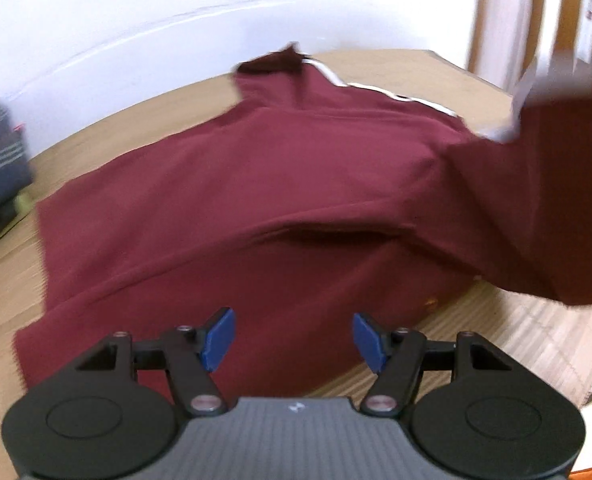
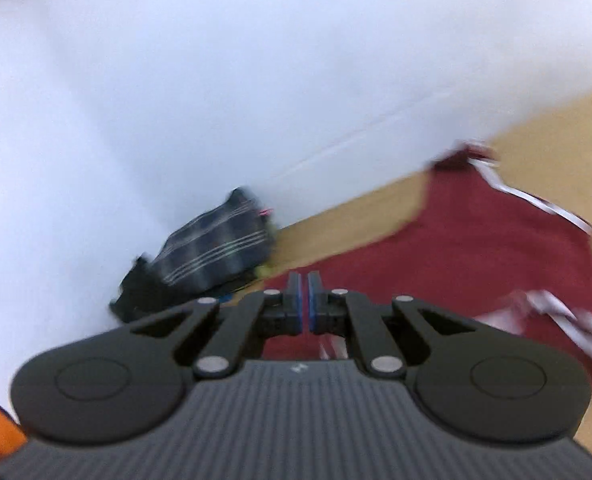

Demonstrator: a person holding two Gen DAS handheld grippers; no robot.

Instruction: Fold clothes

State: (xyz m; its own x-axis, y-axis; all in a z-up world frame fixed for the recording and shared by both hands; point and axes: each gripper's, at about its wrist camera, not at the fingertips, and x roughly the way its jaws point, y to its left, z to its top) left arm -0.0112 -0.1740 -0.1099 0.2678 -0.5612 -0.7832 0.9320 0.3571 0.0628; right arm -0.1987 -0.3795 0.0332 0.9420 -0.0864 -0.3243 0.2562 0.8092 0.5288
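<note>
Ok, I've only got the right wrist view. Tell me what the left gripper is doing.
Observer: The left gripper is open, pads apart, over the near edge of the maroon shirt.
Operator: Now describe the shirt's right side.
Observer: A flap there is lifted off the table, overlapping the flat part.
</note>
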